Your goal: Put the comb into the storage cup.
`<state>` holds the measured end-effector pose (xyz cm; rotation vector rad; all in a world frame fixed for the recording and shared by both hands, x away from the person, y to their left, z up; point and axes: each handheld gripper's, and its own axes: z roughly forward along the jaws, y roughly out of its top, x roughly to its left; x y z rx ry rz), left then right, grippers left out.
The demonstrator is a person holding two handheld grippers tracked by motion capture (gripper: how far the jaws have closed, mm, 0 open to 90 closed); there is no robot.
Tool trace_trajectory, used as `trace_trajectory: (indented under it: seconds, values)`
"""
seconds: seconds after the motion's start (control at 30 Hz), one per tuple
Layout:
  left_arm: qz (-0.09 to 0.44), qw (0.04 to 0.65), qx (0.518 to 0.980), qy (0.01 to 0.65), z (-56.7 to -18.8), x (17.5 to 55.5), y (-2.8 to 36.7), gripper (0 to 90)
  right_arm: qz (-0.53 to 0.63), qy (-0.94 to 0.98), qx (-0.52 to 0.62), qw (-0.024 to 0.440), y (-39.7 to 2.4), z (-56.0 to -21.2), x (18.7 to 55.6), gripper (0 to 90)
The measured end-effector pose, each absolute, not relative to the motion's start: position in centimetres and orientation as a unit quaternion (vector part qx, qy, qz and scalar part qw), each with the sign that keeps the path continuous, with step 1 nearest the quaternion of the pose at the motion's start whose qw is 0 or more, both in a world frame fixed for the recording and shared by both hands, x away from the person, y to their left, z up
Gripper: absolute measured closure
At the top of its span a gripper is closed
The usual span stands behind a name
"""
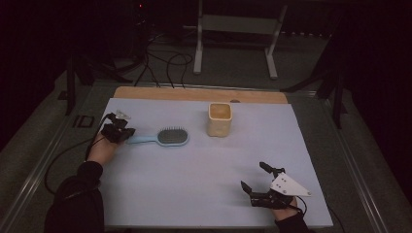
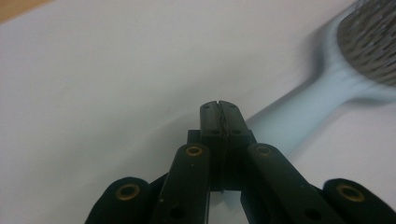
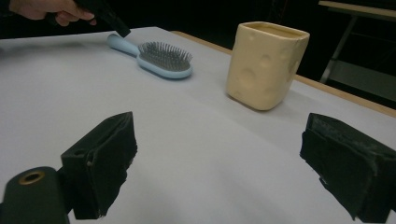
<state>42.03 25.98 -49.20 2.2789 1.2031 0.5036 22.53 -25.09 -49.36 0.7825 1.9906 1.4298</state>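
Note:
A light blue hairbrush [image 1: 167,137] lies bristles up on the white sheet, its handle pointing left. My left gripper [image 1: 118,130] sits at the end of that handle. In the left gripper view its jaws are pressed together with nothing between them [image 2: 219,109], and the blurred handle [image 2: 299,121] runs off just behind and to the right of the tips. A pale yellow cup [image 1: 219,119] with round dimples stands upright to the right of the brush. My right gripper [image 1: 255,177] is open near the front right. Its wide-apart pads [image 3: 100,158] face the cup [image 3: 266,65] and the brush [image 3: 159,58].
The white sheet [image 1: 204,184] covers most of the table, with a wooden strip [image 1: 194,93] bare along the back edge. Black cables [image 1: 165,63] and a white metal frame [image 1: 199,43] are on the floor beyond the table.

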Motion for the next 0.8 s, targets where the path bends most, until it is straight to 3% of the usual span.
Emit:
trace_trajectory:
  seconds: [0.8]
  values:
    - [0.155,0.211,0.884,0.387,-49.5,38.9,23.7,90.0,0.529,0.746,0.289,0.282,-24.7,-49.4,22.5,10.1]
